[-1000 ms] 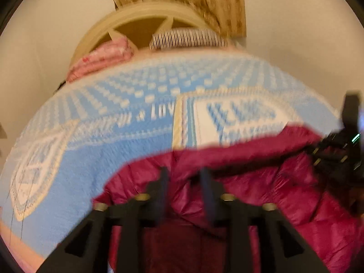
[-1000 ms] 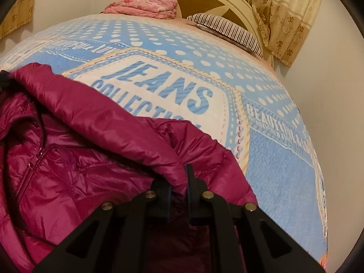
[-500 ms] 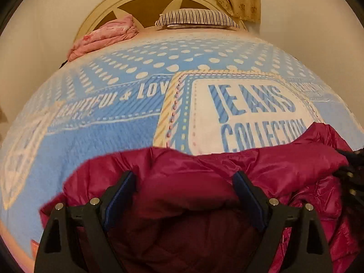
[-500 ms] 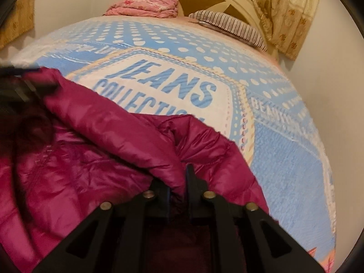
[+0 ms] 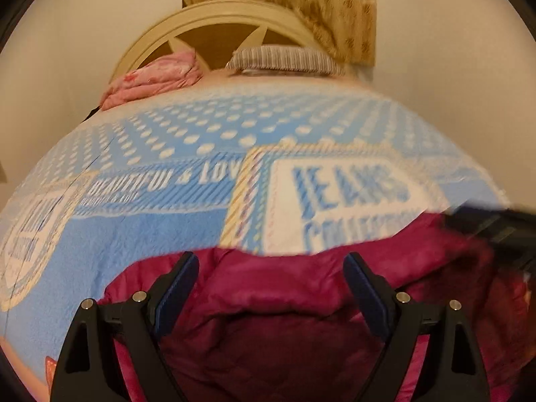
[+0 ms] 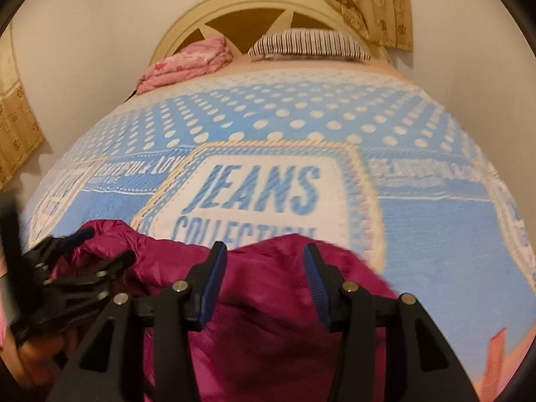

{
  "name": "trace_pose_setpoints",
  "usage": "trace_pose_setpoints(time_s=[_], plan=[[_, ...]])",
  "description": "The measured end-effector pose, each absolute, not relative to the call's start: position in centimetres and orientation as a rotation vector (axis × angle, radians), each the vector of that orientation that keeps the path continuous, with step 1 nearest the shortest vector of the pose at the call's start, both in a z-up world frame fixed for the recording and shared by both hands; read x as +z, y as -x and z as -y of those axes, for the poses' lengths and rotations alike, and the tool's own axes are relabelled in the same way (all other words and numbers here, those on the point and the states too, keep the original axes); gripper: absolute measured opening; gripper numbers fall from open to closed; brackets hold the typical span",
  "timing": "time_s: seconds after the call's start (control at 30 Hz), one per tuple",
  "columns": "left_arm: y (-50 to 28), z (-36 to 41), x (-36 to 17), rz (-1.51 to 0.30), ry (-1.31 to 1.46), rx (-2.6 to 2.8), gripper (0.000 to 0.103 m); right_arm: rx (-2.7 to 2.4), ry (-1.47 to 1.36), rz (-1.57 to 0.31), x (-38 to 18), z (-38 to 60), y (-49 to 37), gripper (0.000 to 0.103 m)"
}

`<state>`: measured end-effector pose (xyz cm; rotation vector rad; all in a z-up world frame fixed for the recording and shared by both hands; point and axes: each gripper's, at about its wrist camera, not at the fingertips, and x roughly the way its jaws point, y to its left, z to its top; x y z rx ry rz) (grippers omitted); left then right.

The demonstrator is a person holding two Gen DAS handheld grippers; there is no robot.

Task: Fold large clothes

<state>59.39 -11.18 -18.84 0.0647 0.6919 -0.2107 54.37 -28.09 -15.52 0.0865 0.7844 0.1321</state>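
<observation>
A maroon puffer jacket [image 5: 284,301] lies crumpled on the near end of the bed. My left gripper [image 5: 271,261] hovers over its left part, jaws wide open, pads clear of the fabric. My right gripper [image 6: 264,251] is above the jacket [image 6: 268,288], its jaws opening; fabric lies below and between them but the pads do not press it. The left gripper [image 6: 104,248] also shows at the left edge of the right wrist view, with a hand [image 6: 33,351] behind it. The right gripper [image 5: 495,227] appears as a dark blur at the right edge of the left wrist view.
A blue blanket [image 6: 418,234] printed "JEANS COLLECTION" covers the bed. At the head lie a folded pink blanket [image 6: 191,60] and a striped pillow [image 6: 308,43] against a cream headboard [image 6: 254,3]. Curtains [image 6: 368,3] hang behind; walls close in on both sides.
The left jaws spread wide and let the jacket fold go. The right jaws, shut on the jacket before, have parted and released it; the right gripper rose and rolled level.
</observation>
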Motion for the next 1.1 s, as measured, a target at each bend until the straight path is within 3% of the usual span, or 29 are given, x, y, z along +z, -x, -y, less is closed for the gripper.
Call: trace_pose_setpoints(time_s=[0.33,1.1], plan=[[-61.2,12.0,-23.0,-0.814,-0.047,-0.215,0.089,0.112,-0.056,-0.836,-20.5,26.5,-54.6,0.051],[-61.8,12.9,-24.8,-0.854,-0.119,-0.169,0.095,0.075,0.026,-0.828,-22.2,25.5,-54.3,0.051]])
